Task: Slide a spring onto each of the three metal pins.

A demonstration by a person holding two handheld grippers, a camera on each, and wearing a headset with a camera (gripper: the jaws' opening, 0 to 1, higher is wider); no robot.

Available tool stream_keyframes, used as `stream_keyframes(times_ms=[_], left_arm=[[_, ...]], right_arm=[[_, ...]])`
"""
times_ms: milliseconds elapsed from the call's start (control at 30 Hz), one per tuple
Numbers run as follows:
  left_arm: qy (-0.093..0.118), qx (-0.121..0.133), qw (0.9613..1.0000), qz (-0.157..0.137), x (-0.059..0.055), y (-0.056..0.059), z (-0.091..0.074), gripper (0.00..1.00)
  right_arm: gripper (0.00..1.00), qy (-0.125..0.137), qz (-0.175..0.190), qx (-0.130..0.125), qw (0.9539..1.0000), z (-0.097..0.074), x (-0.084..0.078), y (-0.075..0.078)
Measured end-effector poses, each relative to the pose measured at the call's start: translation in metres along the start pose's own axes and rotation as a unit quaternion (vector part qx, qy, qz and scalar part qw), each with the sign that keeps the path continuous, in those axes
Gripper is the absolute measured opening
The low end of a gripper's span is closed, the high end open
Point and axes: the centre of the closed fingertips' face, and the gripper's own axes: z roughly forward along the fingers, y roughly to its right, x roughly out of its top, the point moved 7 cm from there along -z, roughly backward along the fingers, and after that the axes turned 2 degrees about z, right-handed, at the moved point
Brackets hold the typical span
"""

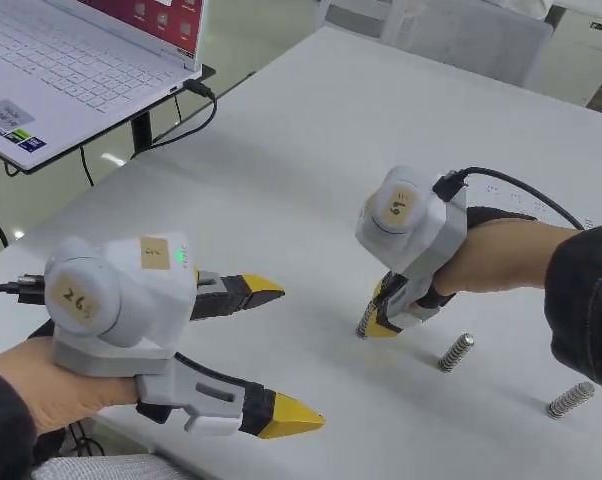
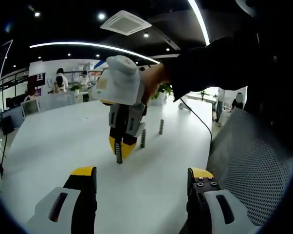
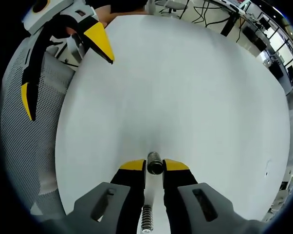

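Observation:
My right gripper (image 1: 379,322) points down at the white table (image 1: 311,160) and is shut on a small grey spring (image 1: 366,318) whose lower end touches the tabletop. In the right gripper view the spring (image 3: 155,162) is seen end-on, pinched between the yellow tips of the right gripper (image 3: 155,166). Two more springs (image 1: 456,352) (image 1: 571,398) stand to its right; from the left gripper view they (image 2: 143,138) (image 2: 161,126) look upright. No bare pin is discernible. My left gripper (image 1: 278,352) hovers at the near left, open and empty, with the same left gripper (image 2: 141,173) facing the right gripper (image 2: 120,148).
A white laptop (image 1: 81,60) sits on a stand at the far left, with a black cable (image 1: 196,110) hanging beside the table edge. A grey chair (image 1: 471,35) stands behind the table. A mesh chair back (image 2: 253,165) is close on the near side.

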Motion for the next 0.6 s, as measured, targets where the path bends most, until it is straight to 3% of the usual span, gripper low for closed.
stream_keyframes(times_ms=[467, 600], left_arm=[[-0.001, -0.002, 1.0000, 0.001, 0.001, 0.000, 0.002, 0.73], [-0.002, -0.003, 1.0000, 0.003, 0.003, 0.000, 0.002, 0.74]], right_arm=[[0.17, 0.009, 0.024, -0.006, 0.9997, -0.006, -0.015, 0.000], [0.16, 0.018, 0.034, -0.004, 0.9993, -0.013, -0.019, -0.008]])
